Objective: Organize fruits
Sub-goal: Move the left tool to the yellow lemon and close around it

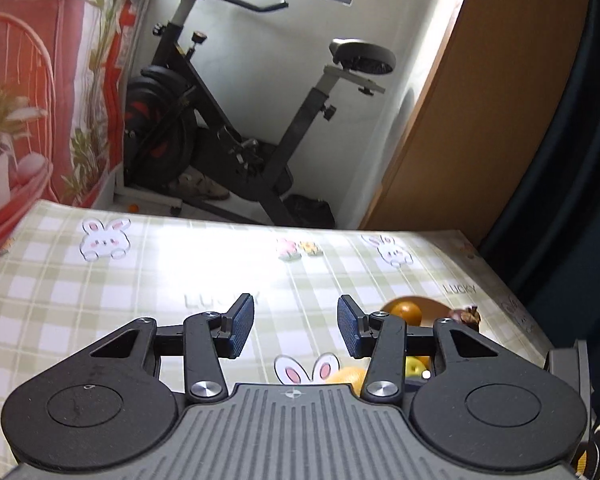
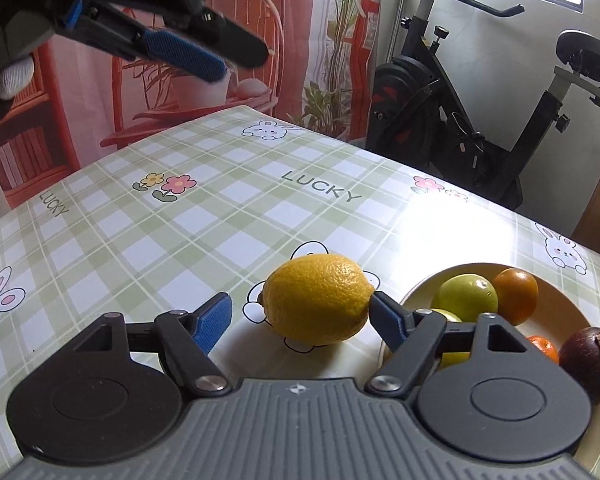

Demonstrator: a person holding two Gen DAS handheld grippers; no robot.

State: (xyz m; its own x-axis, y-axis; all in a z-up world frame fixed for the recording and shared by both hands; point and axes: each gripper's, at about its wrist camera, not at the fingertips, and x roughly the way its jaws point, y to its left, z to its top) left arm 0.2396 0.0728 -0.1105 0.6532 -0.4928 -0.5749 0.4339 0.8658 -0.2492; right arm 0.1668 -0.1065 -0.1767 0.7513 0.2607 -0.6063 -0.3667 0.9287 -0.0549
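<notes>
In the right wrist view a yellow lemon point(image 2: 318, 300) lies on the checked tablecloth point(image 2: 220, 220), between the fingers of my right gripper point(image 2: 300, 312). That gripper is open: its right fingertip touches the lemon and its left finger stands apart. Right of it, a cream plate point(image 2: 460, 267) holds a green apple point(image 2: 468, 298), an orange point(image 2: 516, 296), a dark mangosteen point(image 2: 588, 354) and a small tangerine point(image 2: 544, 348). My left gripper point(image 1: 296, 326) hangs open and empty above the table, also seen as the left gripper point(image 2: 188, 54) at upper left. In the left wrist view the orange point(image 1: 406, 310) and mangosteen point(image 1: 466, 314) peek out behind the right finger.
An exercise bike point(image 1: 228, 120) stands beyond the table's far edge, beside a wooden door point(image 1: 480, 120). A red printed backdrop point(image 2: 220, 60) hangs on the left. A gloved hand point(image 2: 8, 76) holds the left gripper.
</notes>
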